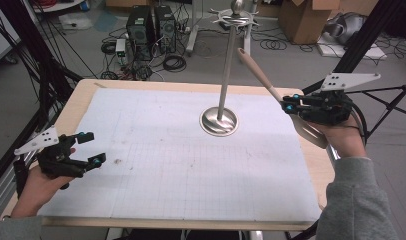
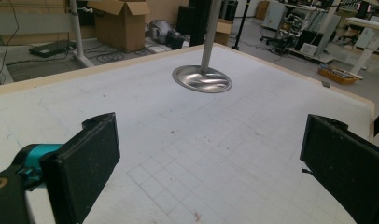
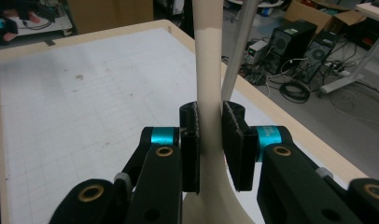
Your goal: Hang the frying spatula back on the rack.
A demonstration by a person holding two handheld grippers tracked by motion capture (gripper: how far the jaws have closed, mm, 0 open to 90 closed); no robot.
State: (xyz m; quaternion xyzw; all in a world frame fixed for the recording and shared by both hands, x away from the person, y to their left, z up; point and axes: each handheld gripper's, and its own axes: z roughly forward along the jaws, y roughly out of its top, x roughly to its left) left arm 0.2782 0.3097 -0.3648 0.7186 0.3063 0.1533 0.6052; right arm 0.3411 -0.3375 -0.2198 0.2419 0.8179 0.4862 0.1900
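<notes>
The right hand-held gripper (image 1: 289, 106) is clenched on a beige spatula (image 1: 259, 75), its two black pads pressing the handle from either side; in the right gripper view the handle (image 3: 209, 70) rises straight up between the pads and the wider blade end spreads out below them. In the high view the spatula slants up and away from this hand-held gripper toward the far left, its handle tip near the pole of a metal utensil stand (image 1: 224, 85), while its blade end (image 1: 311, 131) hangs below the hand, over the right edge of the counter (image 1: 81, 95). The stand's round base (image 1: 219, 121) sits on the white grid mat (image 1: 156, 160), ahead and to the left of the right hand-held gripper, and its hook ring is at the top of the pole. The left hand-held gripper (image 1: 90, 148) is released, jaws spread wide with nothing between them, held low over the near left part of the mat, well apart from the stand; in the left gripper view the base (image 2: 202, 78) lies far ahead of the open jaws.
</notes>
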